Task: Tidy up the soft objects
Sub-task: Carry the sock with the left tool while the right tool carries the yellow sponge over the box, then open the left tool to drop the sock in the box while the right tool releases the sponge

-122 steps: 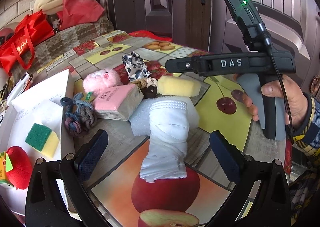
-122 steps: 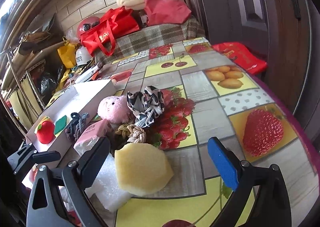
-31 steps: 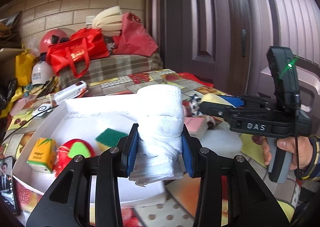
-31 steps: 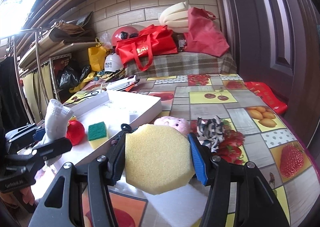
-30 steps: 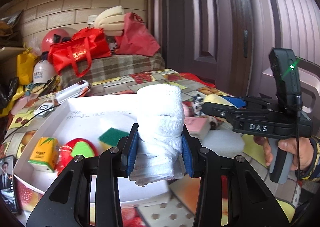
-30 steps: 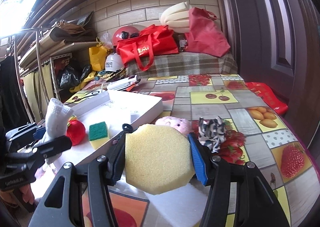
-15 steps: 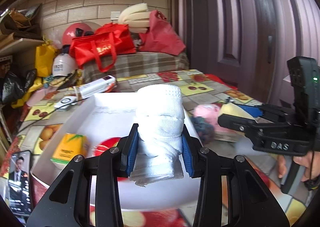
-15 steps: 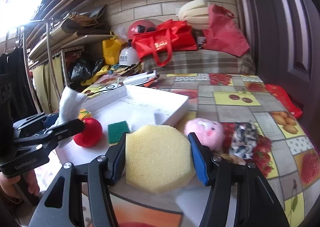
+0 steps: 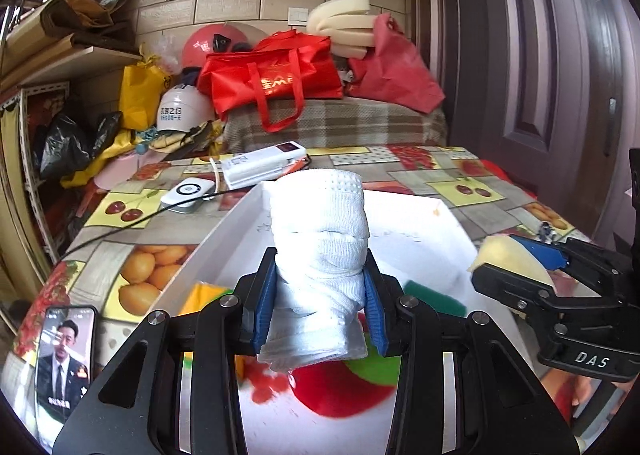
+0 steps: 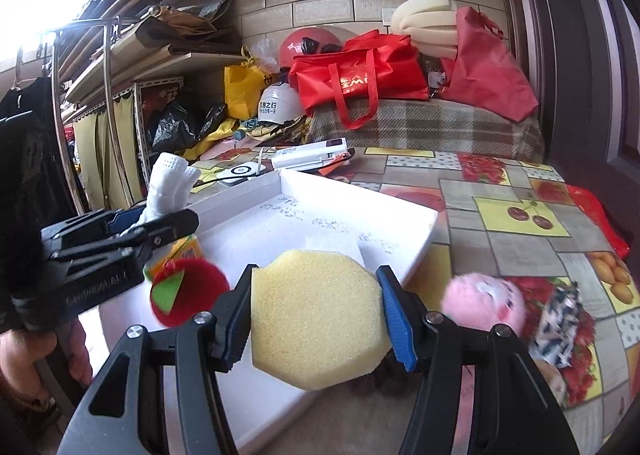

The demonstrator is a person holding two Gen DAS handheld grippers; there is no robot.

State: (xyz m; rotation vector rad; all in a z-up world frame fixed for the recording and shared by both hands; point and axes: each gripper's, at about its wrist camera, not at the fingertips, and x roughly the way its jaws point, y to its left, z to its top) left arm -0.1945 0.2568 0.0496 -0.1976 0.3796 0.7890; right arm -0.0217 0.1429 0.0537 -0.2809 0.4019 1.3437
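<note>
My left gripper [image 9: 318, 305] has its fingers clamped on a rolled white cloth bundle [image 9: 320, 251], which stands upright between the blue pads, held above the white tray [image 9: 448, 231]. My right gripper [image 10: 316, 319] has its fingers pressed against both sides of a yellow sponge [image 10: 316, 307], held over the near edge of the same tray. In the right wrist view a red plush apple [image 10: 186, 291] with a green leaf patch lies in the tray, beside a small yellow carton [image 10: 188, 249]. From the left wrist view a green scouring pad [image 9: 432, 295] shows in the tray behind the bundle. On the fruit-patterned worktop [image 10: 516, 247], just outside the tray, sit a pink plush toy [image 10: 486, 305] and, beside it, a black-and-white patterned cloth [image 10: 558, 323]. A phone [image 9: 64, 355] with a lit screen lies at the worktop's near left corner.
</note>
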